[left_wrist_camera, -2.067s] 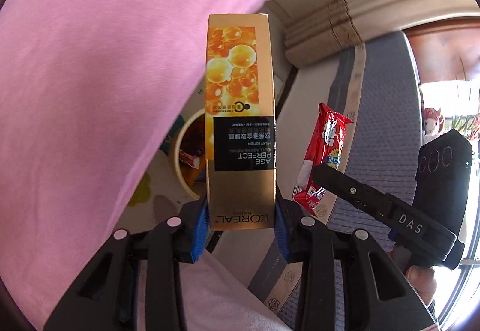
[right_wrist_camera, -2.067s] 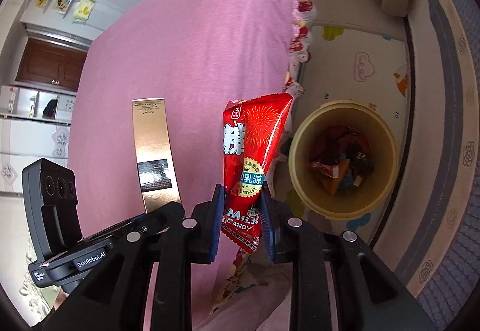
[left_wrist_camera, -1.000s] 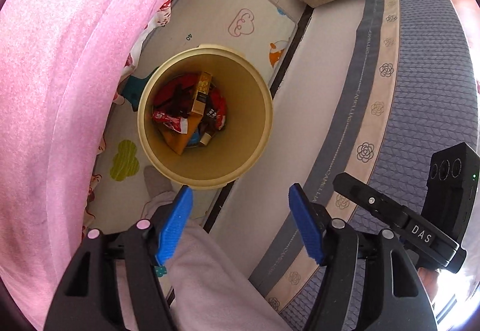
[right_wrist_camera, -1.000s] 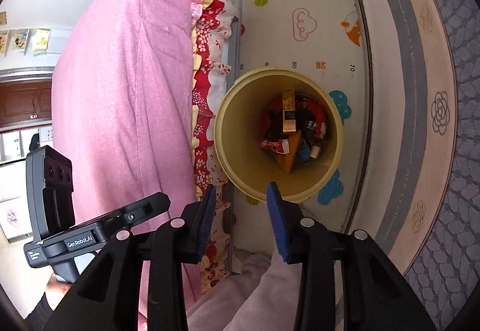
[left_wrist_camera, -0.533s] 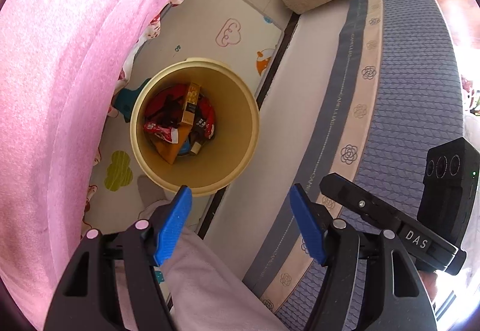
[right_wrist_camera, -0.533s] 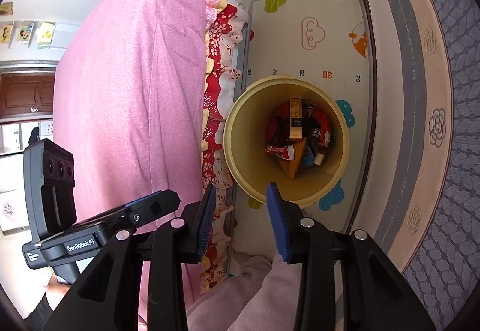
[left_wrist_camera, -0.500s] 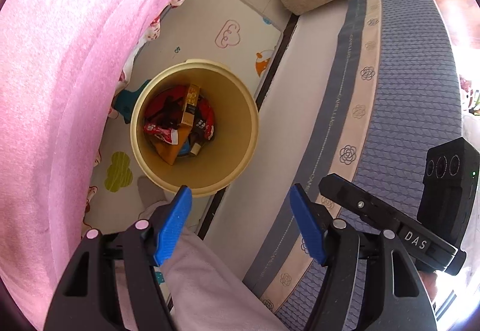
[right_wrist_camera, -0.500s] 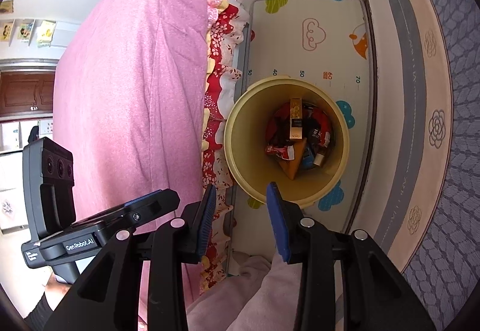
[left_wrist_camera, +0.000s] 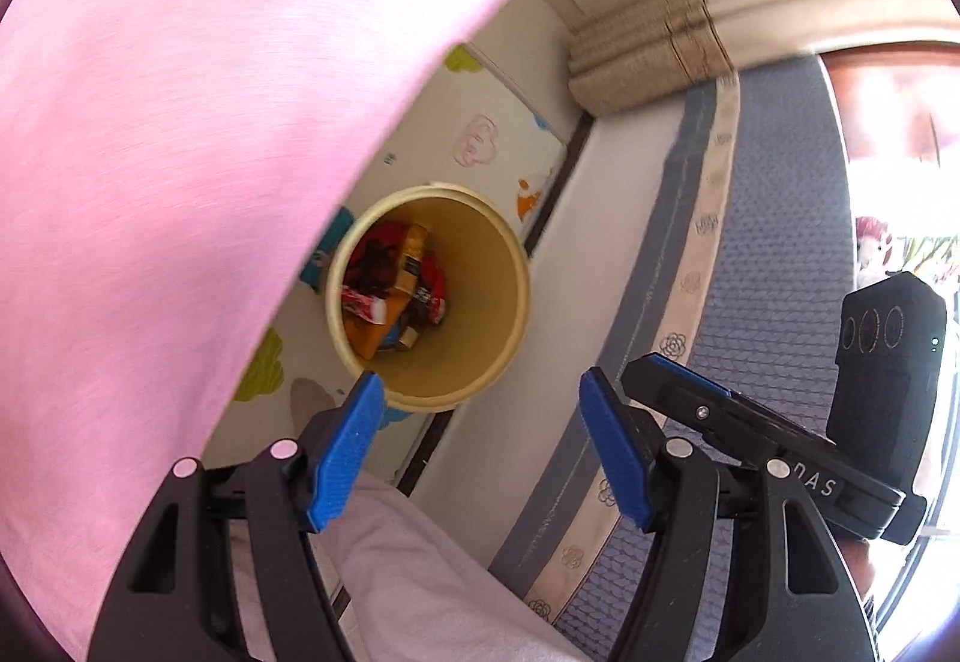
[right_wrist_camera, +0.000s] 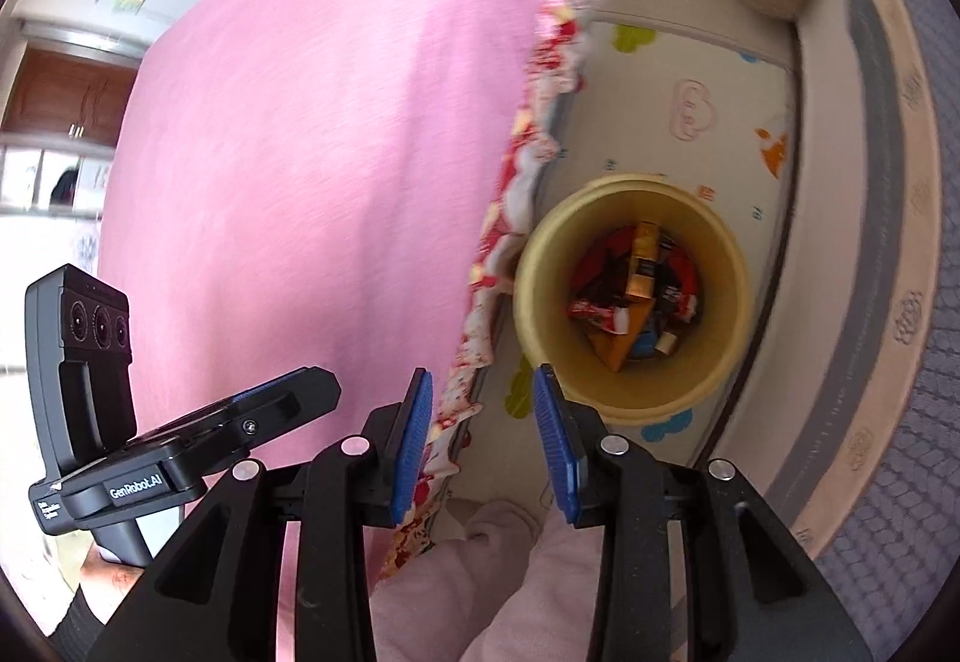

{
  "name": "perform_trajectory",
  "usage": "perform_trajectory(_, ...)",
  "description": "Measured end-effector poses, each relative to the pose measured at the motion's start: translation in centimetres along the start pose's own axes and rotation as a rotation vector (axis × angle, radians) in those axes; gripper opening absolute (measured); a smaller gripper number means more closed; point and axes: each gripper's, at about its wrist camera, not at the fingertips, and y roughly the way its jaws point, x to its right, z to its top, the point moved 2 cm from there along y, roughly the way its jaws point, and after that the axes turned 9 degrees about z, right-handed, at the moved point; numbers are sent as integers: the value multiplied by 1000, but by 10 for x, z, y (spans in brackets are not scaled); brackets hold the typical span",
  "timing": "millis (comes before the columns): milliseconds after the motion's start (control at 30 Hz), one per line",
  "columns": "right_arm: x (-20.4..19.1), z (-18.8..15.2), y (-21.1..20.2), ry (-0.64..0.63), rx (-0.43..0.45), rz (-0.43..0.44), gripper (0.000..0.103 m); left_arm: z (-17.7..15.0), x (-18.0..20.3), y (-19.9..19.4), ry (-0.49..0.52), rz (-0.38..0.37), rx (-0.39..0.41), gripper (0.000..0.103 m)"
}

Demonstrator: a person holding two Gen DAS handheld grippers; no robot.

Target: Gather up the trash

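Note:
A yellow trash bin [left_wrist_camera: 510, 326] stands on the floor mat beside the pink bed; it also shows in the right wrist view [right_wrist_camera: 732, 266]. Inside lie the gold box [left_wrist_camera: 413, 254] [right_wrist_camera: 642, 260], the red candy wrapper [left_wrist_camera: 363, 305] [right_wrist_camera: 597, 313] and other wrappers. My left gripper [left_wrist_camera: 480, 422] is open and empty, above and just this side of the bin. My right gripper [right_wrist_camera: 483, 413] is open and empty, above the bin's near left side.
The pink bedspread [left_wrist_camera: 180, 122] [right_wrist_camera: 312, 152] with a red floral frill [right_wrist_camera: 540, 122] fills the left. A patterned play mat [right_wrist_camera: 690, 110], a cream floor strip and a grey rug [left_wrist_camera: 780, 242] lie to the right. A rolled mat [left_wrist_camera: 648, 56] lies at the far end.
Both grippers let go of the gold box and the candy wrapper, which now lie in the bin. Both views have since tilted up and away from the bin.

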Motion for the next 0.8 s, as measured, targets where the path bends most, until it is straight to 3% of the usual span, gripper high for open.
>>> perform_trajectory(233, -120, -31, 66, -195, -127, 20, 36, -53, -119, -74, -182, 18, 108, 67)
perform_trajectory(533, -292, -119, 167, -519, -343, 75, 36, -159, -285, -172, -486, 90, 256, 67)
perform_trajectory(800, -405, -197, 221, -731, -429, 106, 35, -245, -380, -229, -677, 109, 366, 67)
